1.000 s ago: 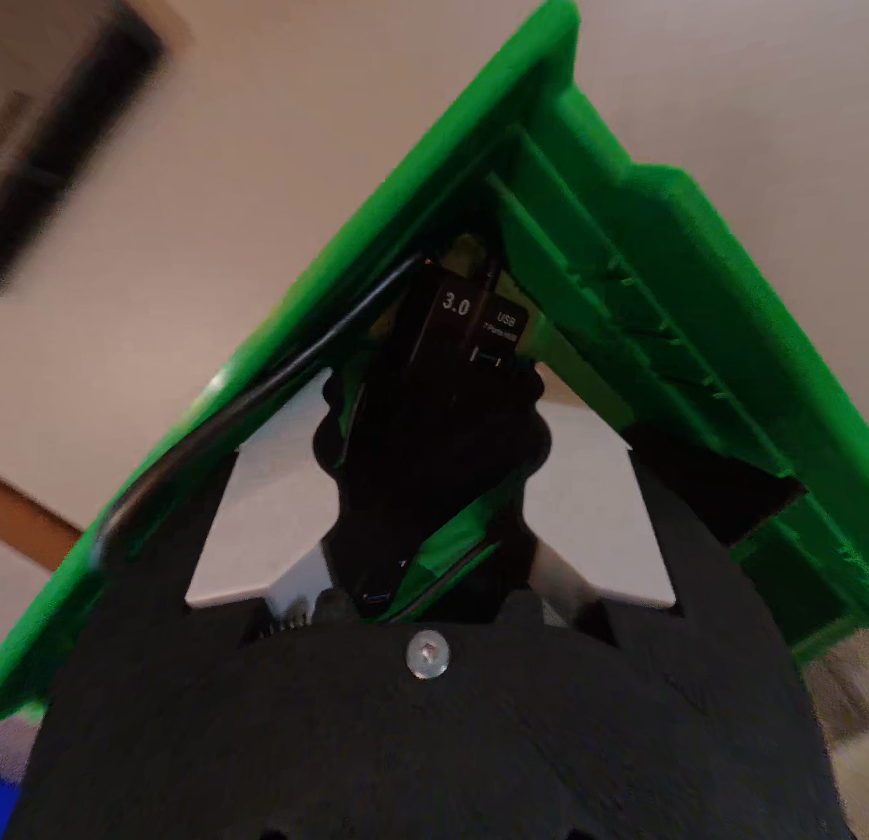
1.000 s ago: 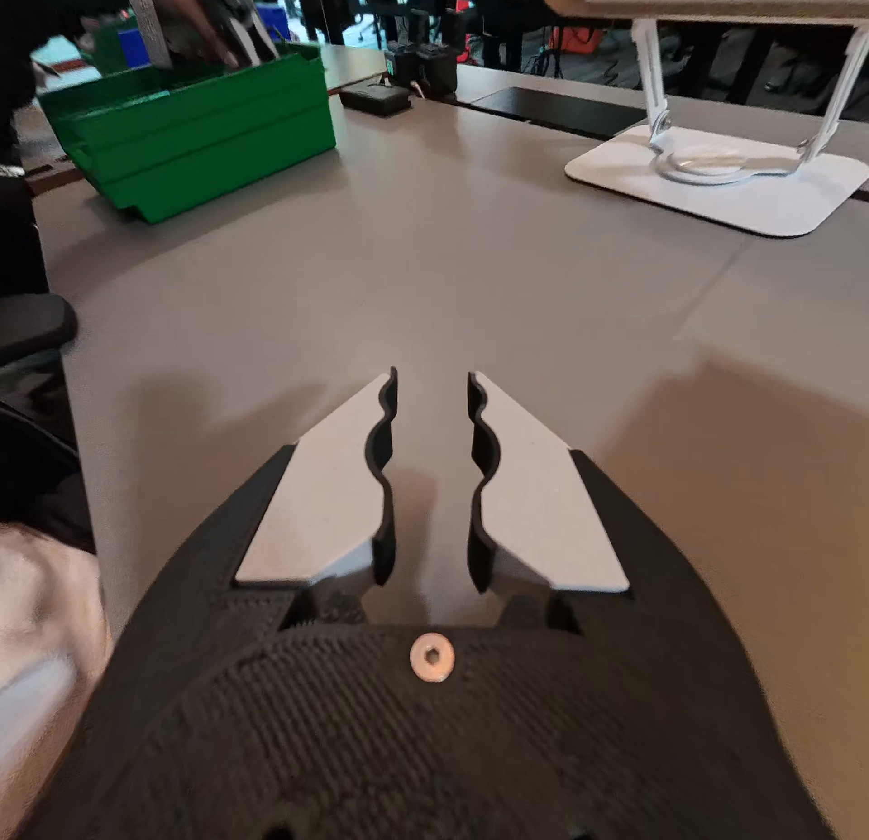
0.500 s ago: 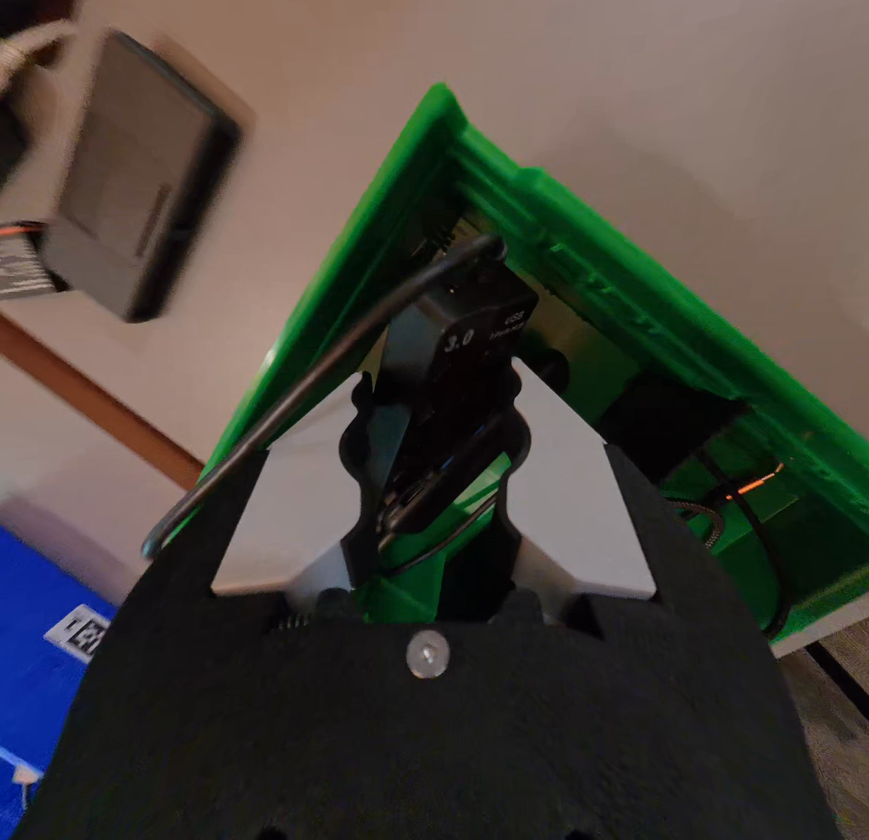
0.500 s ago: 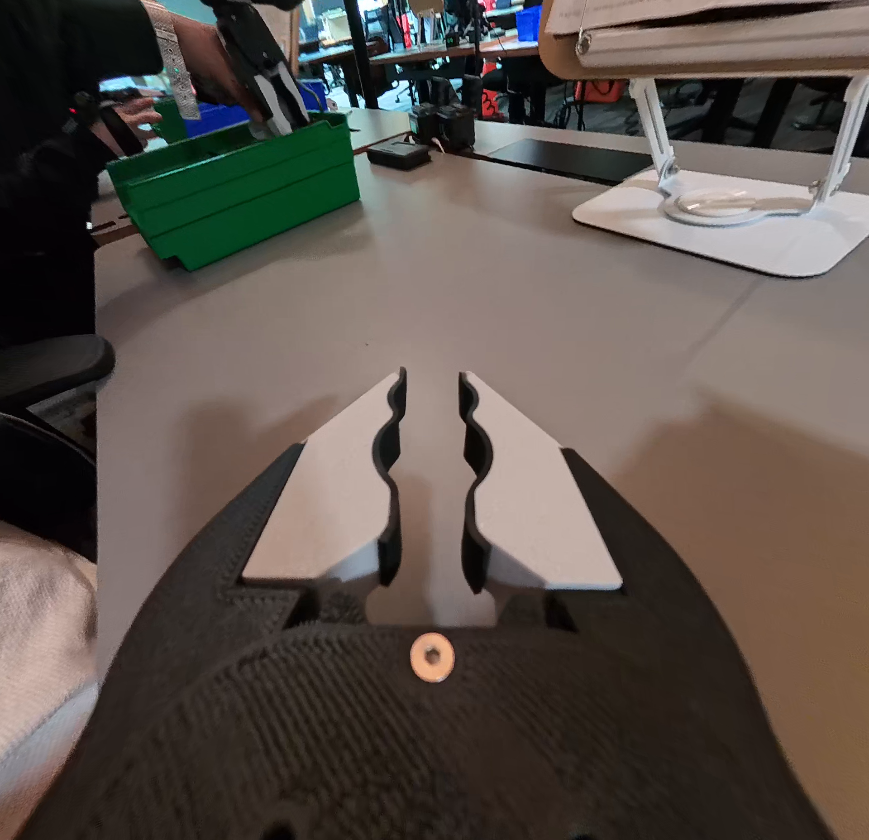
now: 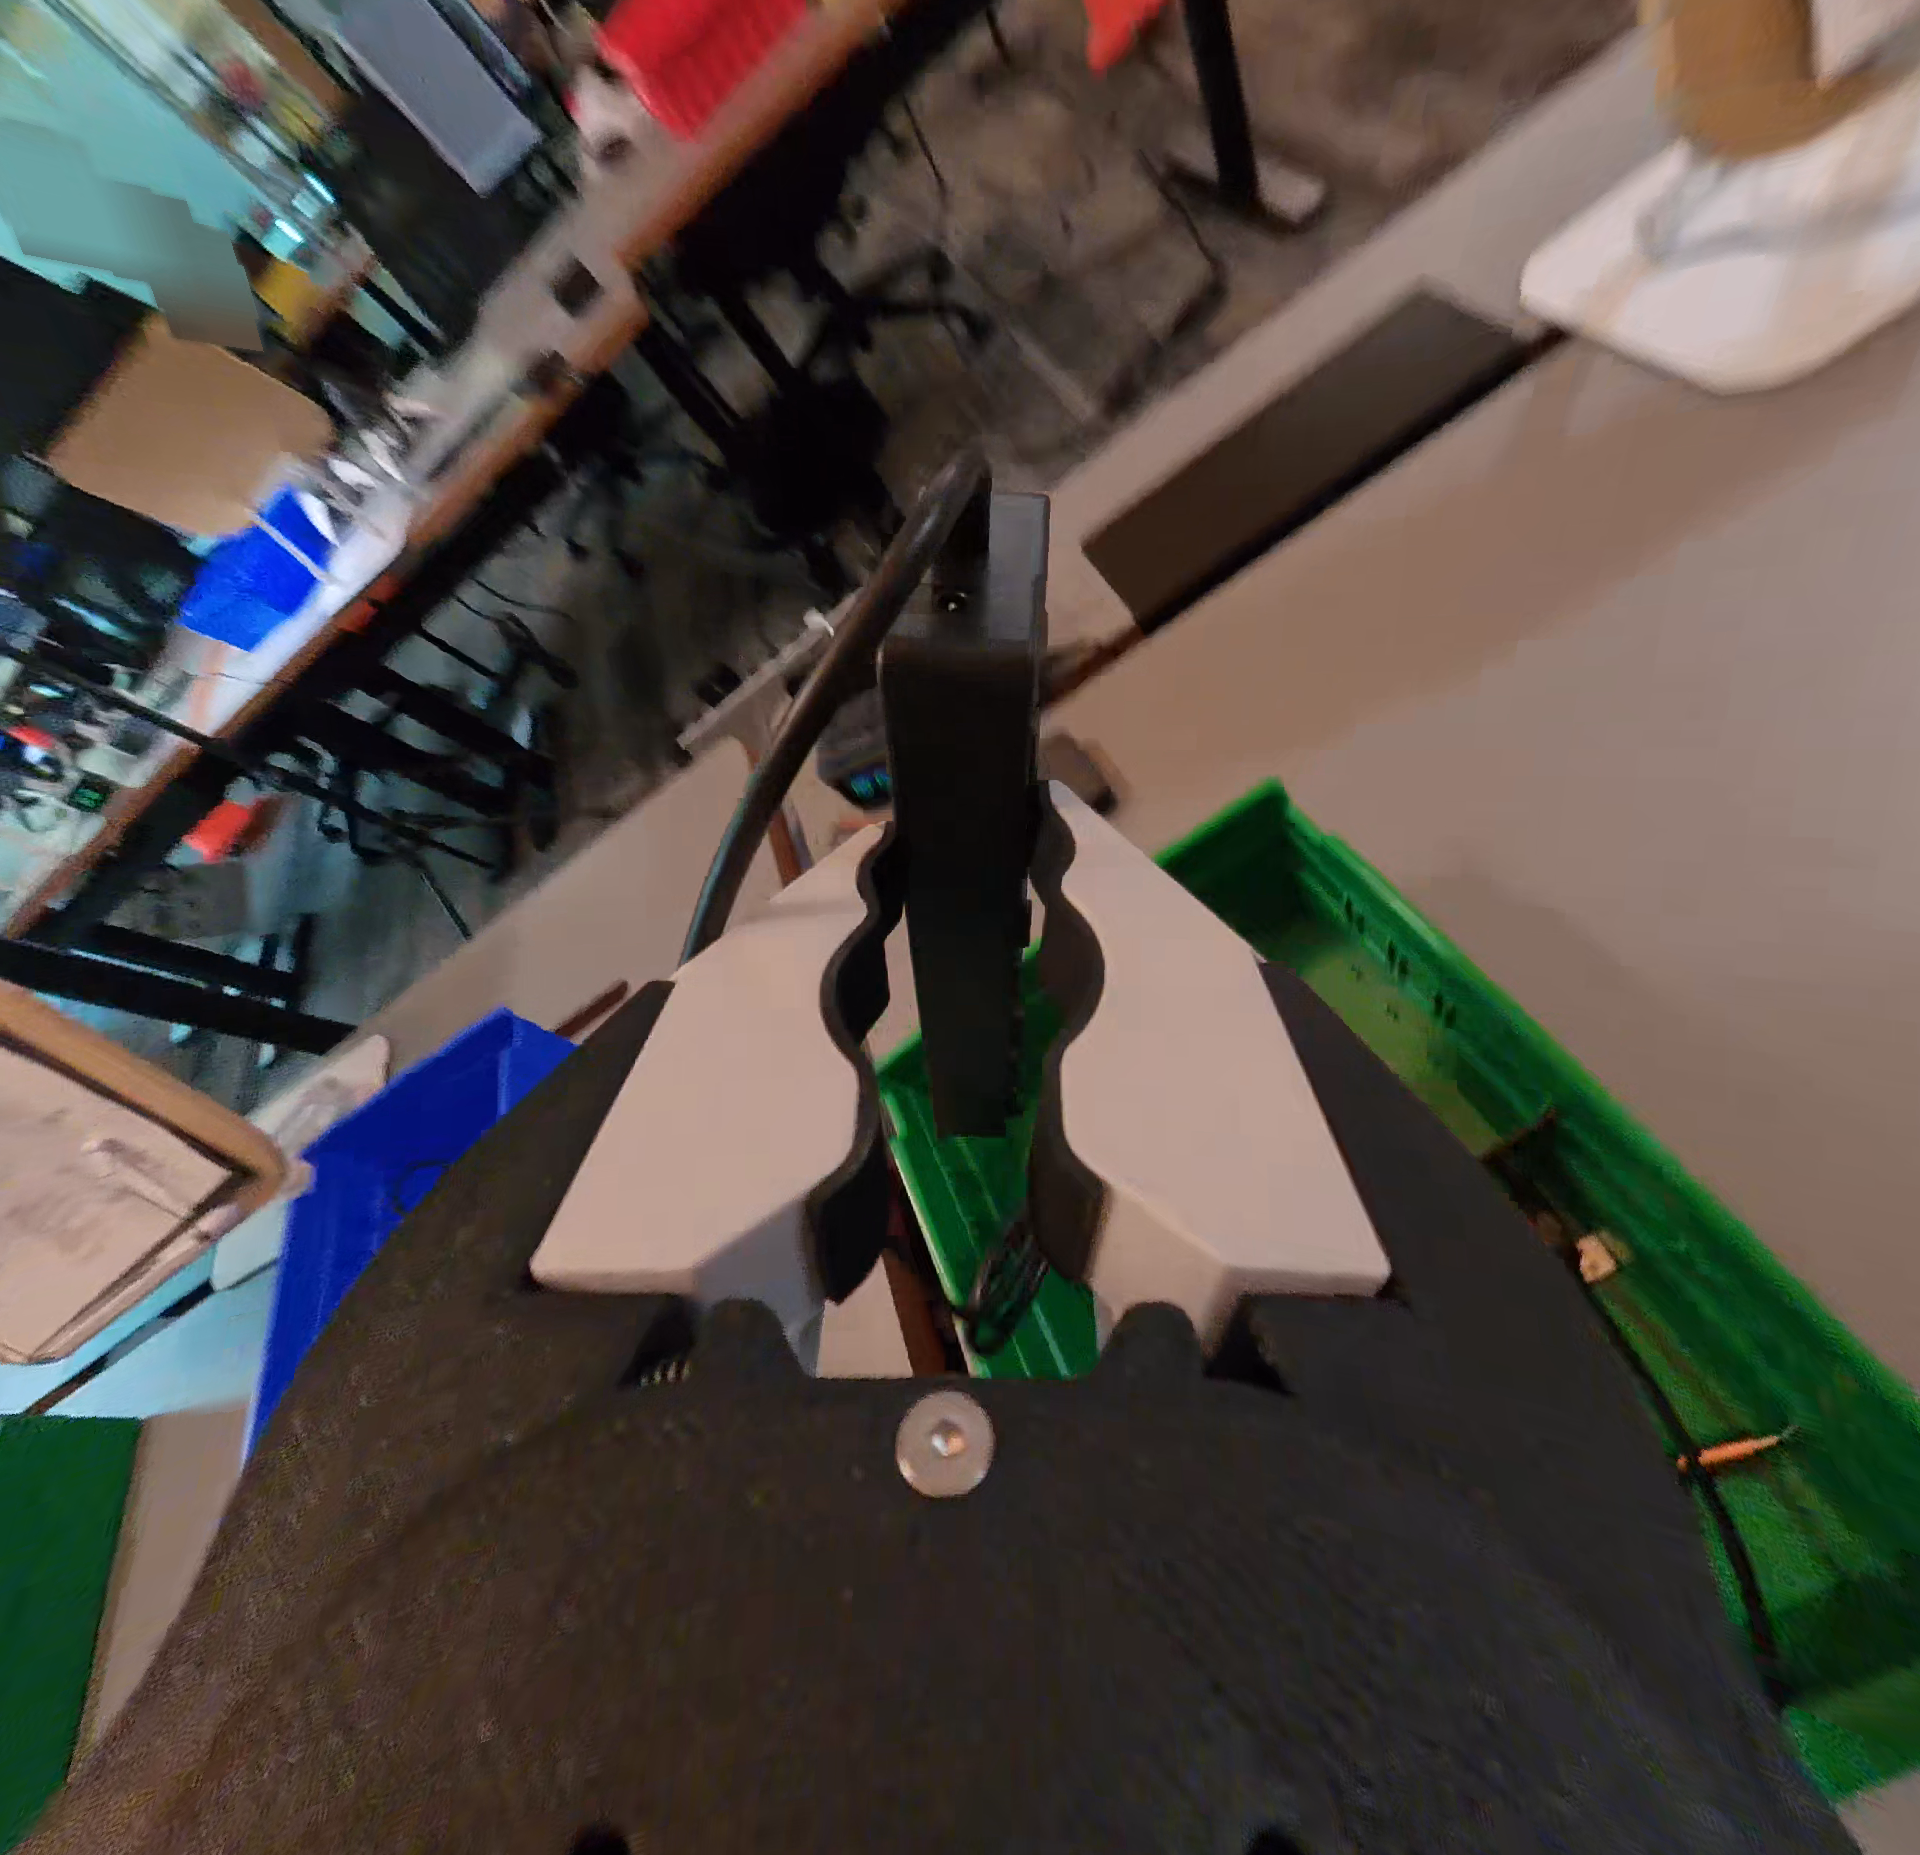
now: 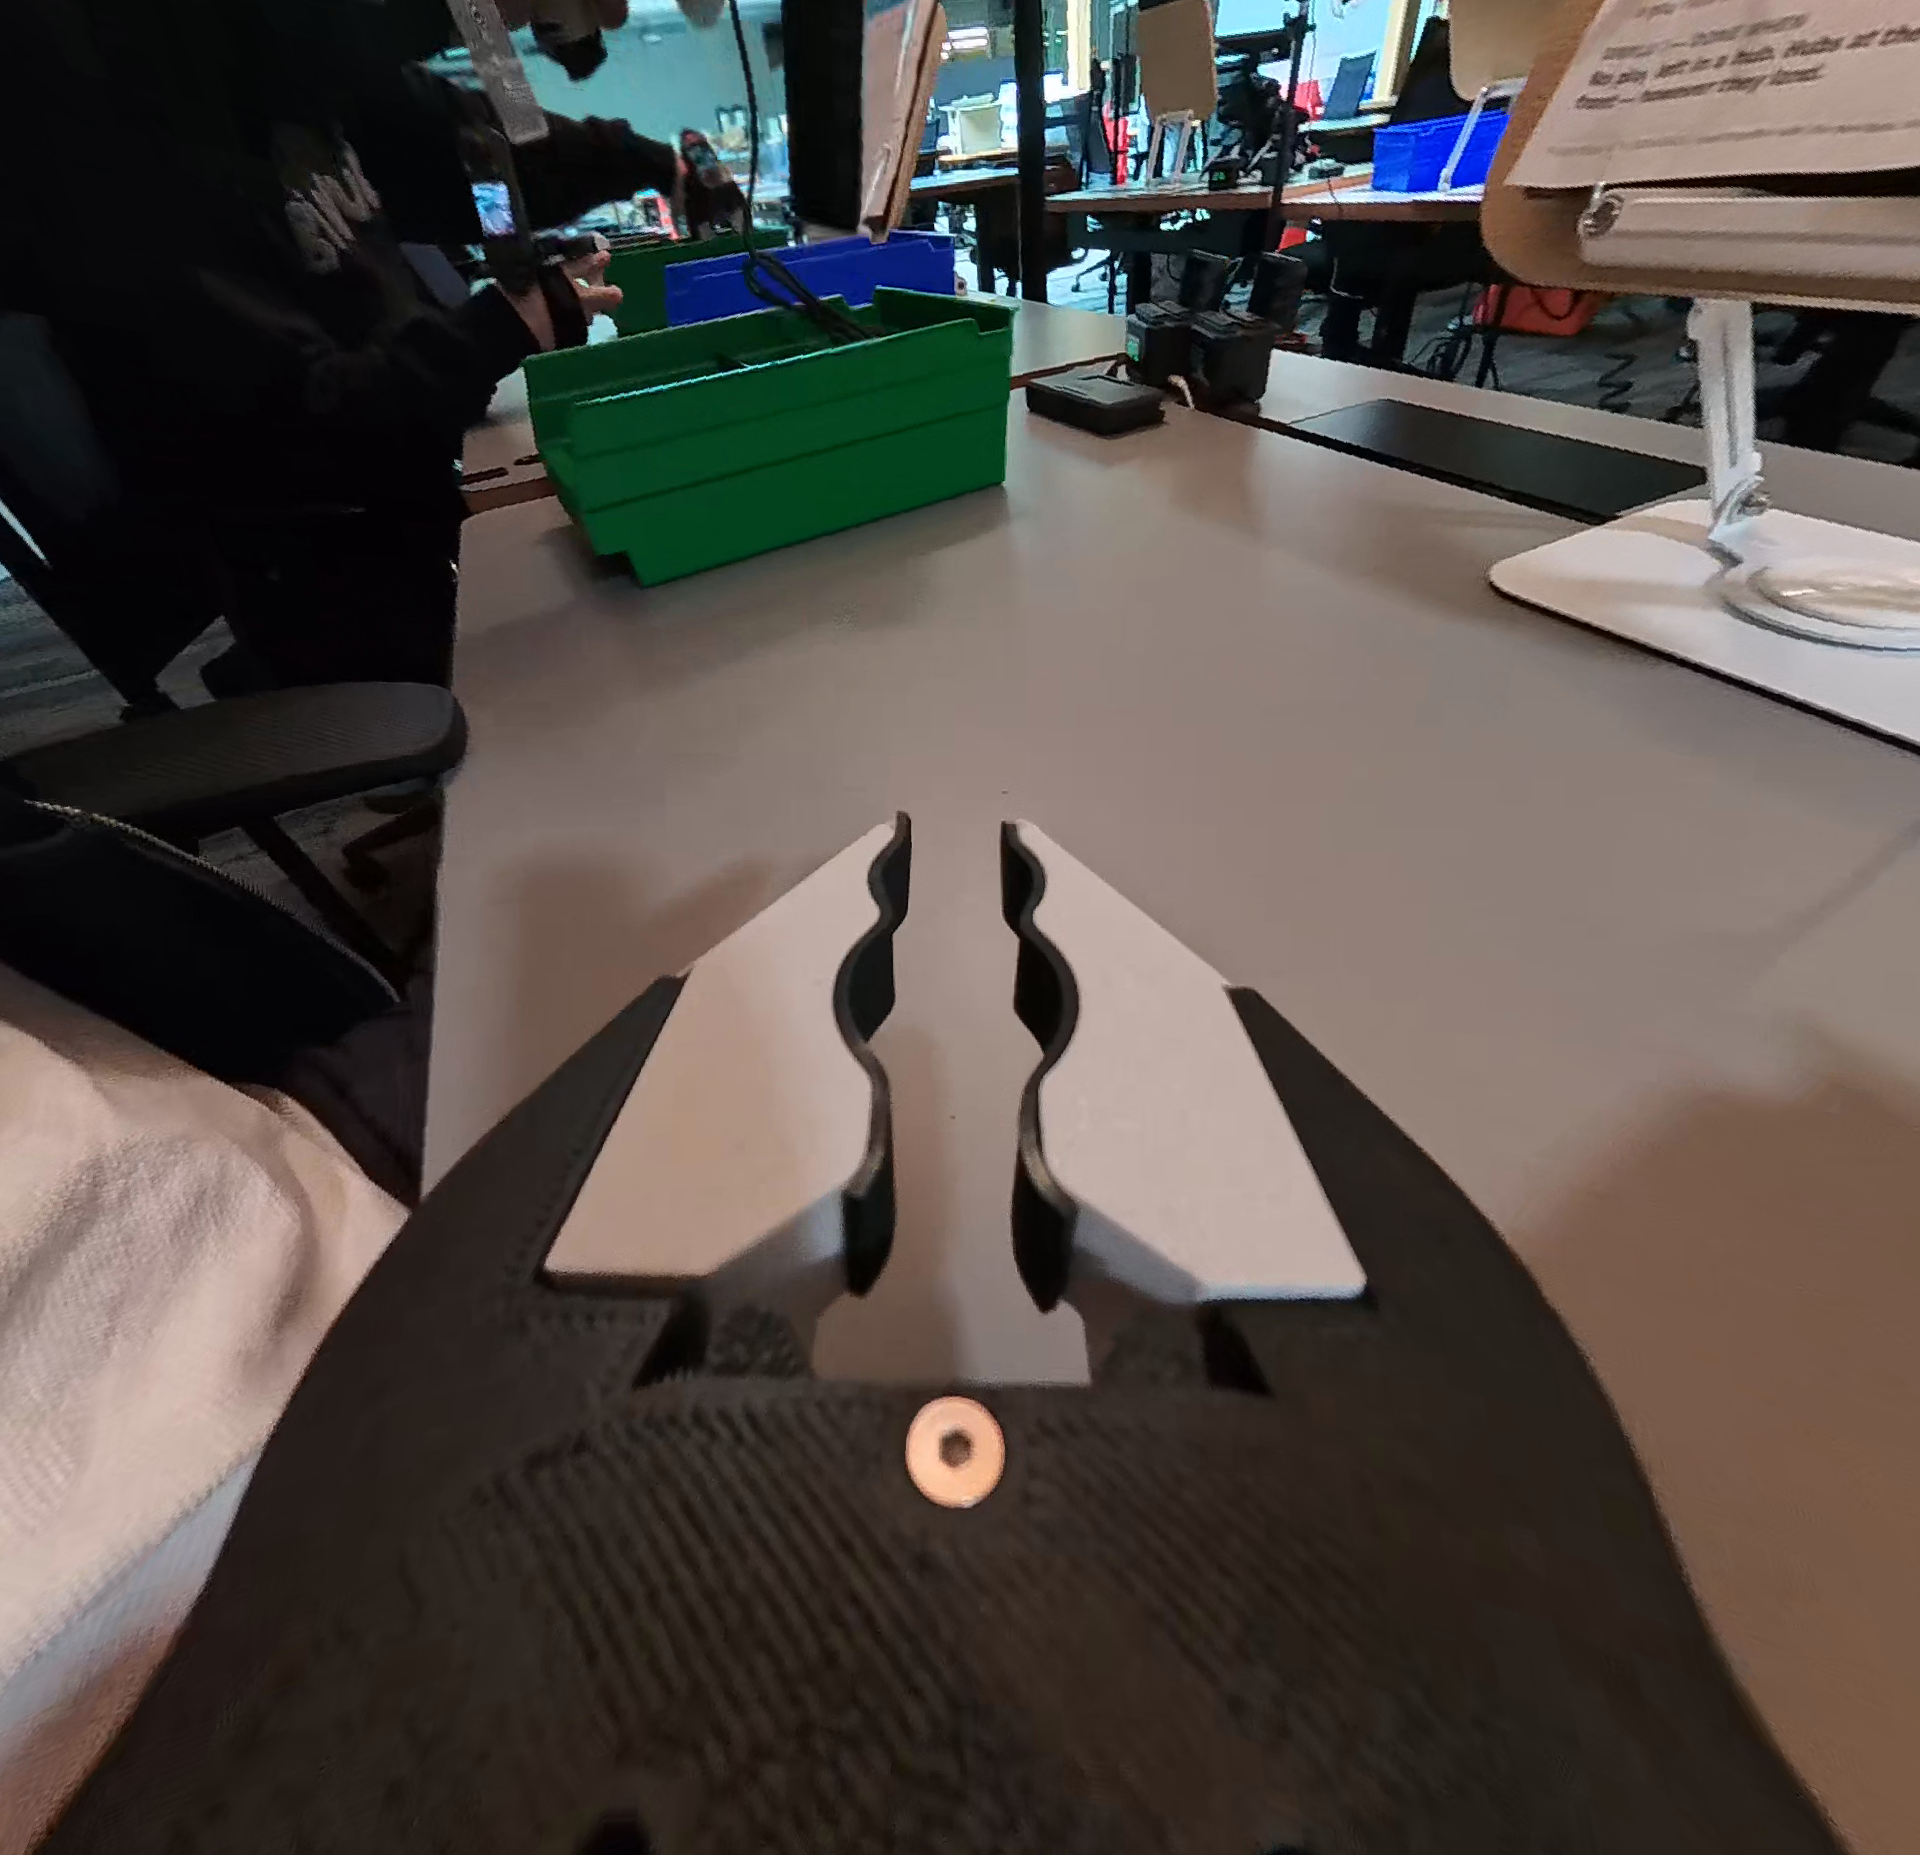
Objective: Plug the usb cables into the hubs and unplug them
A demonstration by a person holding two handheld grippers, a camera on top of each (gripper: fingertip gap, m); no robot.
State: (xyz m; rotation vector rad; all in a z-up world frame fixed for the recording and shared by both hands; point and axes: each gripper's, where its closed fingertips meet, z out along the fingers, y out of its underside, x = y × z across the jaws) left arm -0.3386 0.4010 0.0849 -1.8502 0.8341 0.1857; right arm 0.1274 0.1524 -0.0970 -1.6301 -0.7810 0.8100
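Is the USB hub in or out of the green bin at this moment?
Out. The left gripper is shut on the USB hub, held above the green bin; its cable trails down toward the bin.

Ahead of the tongs a grey table (image 6: pixel 1195 662) runs toward rows of desks (image 6: pixel 1174 195); left, a black chair armrest (image 6: pixel 239 756).

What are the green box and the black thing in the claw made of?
The green box looks like hard moulded plastic: one even colour, stepped ribs along its side, a slight sheen. The black hub, clamped in the left claw, seems to be matte plastic too, with flat faces and crisp edges. Its cable looks rubber-coated, smooth and bending in a curve.
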